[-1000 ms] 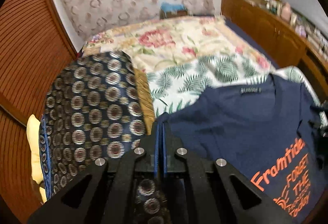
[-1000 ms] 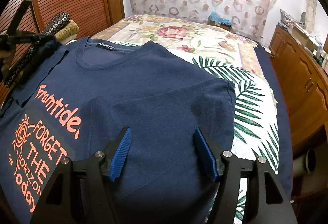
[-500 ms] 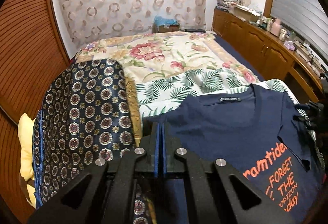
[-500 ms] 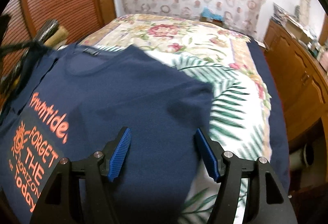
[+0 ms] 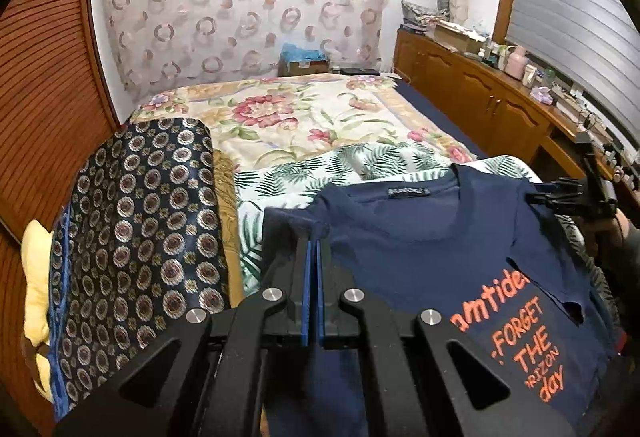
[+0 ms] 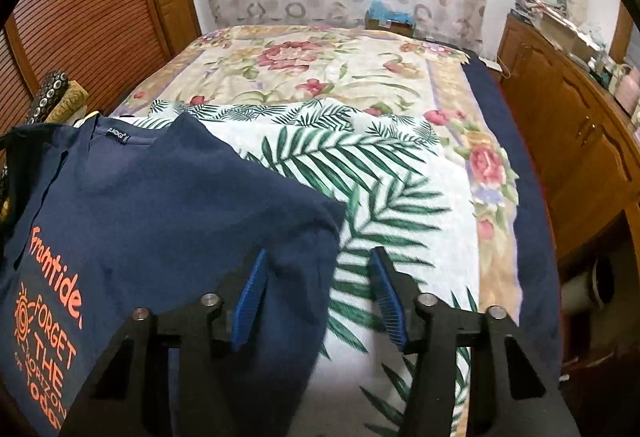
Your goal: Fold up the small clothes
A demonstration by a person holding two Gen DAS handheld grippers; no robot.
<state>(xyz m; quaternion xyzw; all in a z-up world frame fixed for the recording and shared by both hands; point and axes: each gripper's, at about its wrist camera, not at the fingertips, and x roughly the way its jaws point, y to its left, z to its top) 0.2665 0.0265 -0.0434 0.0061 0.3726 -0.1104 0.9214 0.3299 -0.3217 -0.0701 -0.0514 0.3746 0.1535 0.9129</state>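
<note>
A navy T-shirt (image 5: 420,257) with orange lettering lies face up on the bed. My left gripper (image 5: 312,243) is shut on its left sleeve edge, and the cloth bunches around the blue pads. In the right wrist view the T-shirt (image 6: 160,205) fills the lower left. My right gripper (image 6: 319,252) hovers over the shirt's right edge. Its jaws are closing, with that edge between them and neither pad pressing on it. The right gripper (image 5: 560,195) also shows at the far right of the left wrist view, by the shirt's other shoulder.
Under the shirt are a palm-leaf sheet (image 6: 360,177) and a floral blanket (image 5: 300,117). A dark patterned pillow (image 5: 140,229) and a yellow cushion (image 5: 34,277) lie at the left by the slatted wooden wall (image 5: 40,77). Wooden cabinets (image 6: 560,117) run along the right.
Both grippers have pulled back and tipped up, so more of the room shows. The right gripper has slid from over the shirt's body to its right edge, and its jaws stand narrower.
</note>
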